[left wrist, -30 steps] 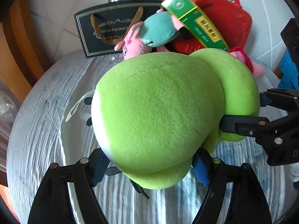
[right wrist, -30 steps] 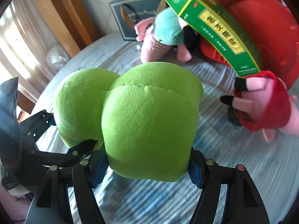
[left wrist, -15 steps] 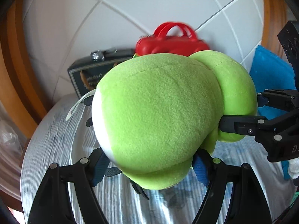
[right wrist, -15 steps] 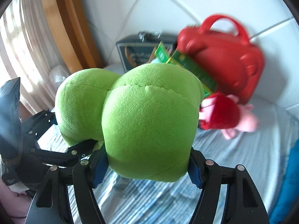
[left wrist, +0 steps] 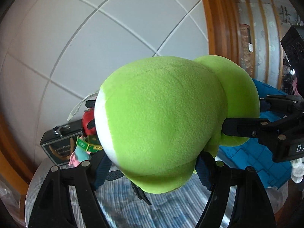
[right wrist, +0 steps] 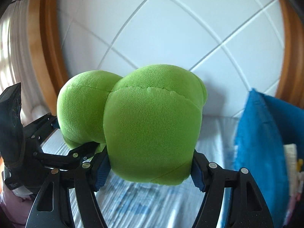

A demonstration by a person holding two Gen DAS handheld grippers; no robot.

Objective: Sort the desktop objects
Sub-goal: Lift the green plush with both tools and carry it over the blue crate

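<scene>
A big green plush toy [left wrist: 163, 121] with a white patch fills the left wrist view, held well above the round table. My left gripper [left wrist: 153, 169] is shut on its lower part. In the right wrist view the same green plush toy [right wrist: 152, 125] is squeezed between the blue pads of my right gripper [right wrist: 150, 172]. Each gripper shows in the other's view: the right one [left wrist: 266, 125] at the plush's right side, the left one [right wrist: 57, 148] at its left side.
A blue fabric bin [left wrist: 266, 148] stands at the right, and also shows in the right wrist view [right wrist: 266, 152]. At the far left are a dark gift box [left wrist: 58, 142], a red bag [left wrist: 88, 121], a green carton [left wrist: 88, 145] and a small pink plush [left wrist: 78, 155]. The striped tablecloth [right wrist: 142, 209] lies below, with a tiled wall behind.
Both grippers have lifted the green plush high off the table and swung it right toward the blue bin. The red bag, carton and pink plush have slid away to the far left.
</scene>
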